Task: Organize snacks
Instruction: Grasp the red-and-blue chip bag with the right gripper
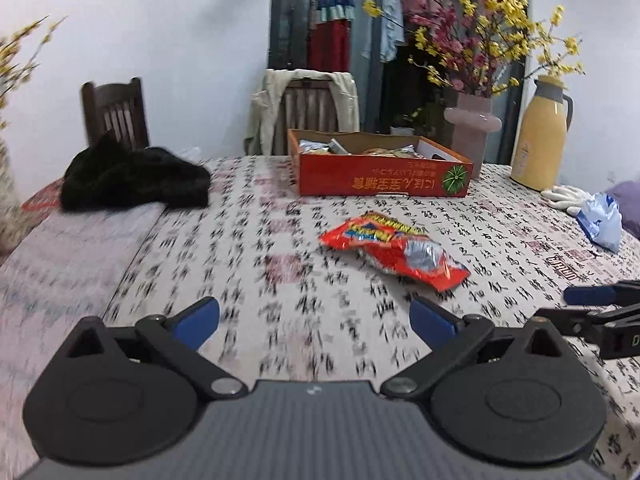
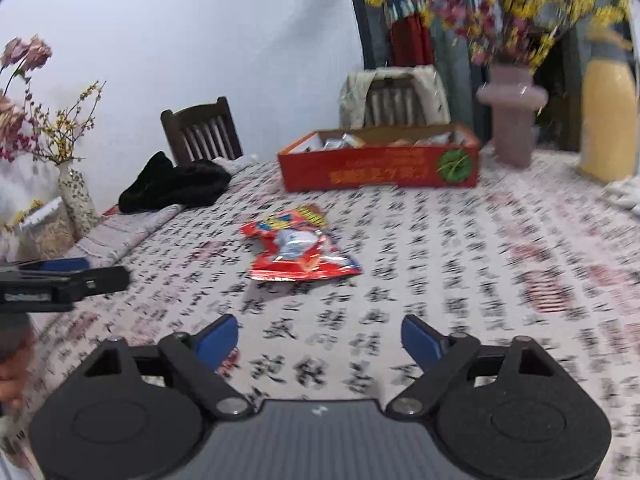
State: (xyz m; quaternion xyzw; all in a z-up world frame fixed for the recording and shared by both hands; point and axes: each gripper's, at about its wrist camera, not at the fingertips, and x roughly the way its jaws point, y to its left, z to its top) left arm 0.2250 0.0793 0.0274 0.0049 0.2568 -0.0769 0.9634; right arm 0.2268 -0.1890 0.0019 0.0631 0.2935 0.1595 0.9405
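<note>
- Both tools hover low over the counter [image 1: 280, 240] with the red snack packet [image 1: 394, 250] lying loose ahead of them, centre-right of the left wrist frame and just left of centre in the right wrist frame.
- The left tool [image 1: 316, 318] has its blue pads spread wide with nothing between them; the right tool [image 2: 320, 338] is likewise open and empty.
- The packet is a crinkly foil bag, flat and puffy in places; pads closing on the slack edge could slide off, or pinch only a corner so it swings.
- Squeezing across the bulging middle could crush whatever is inside.
- The right tool shows at the right edge of the left wrist frame, near the packet; if both reach for it at once, they may knock together.
- The patterned cloth on the counter is soft, and a low approach could snag and drag it, shifting everything on top.
- The red cardboard box [image 1: 380, 168], upper centre of the frame, already holds other wrapped snacks; a careless drop could land on its near wall or tip the packet over the rim.
- The pink vase [image 1: 472, 128] and the yellow flask [image 1: 538, 136] stand just right of the box, so a wide swing there risks toppling them.
- Both frames are blurred, so fine edges are hard to judge.
</note>
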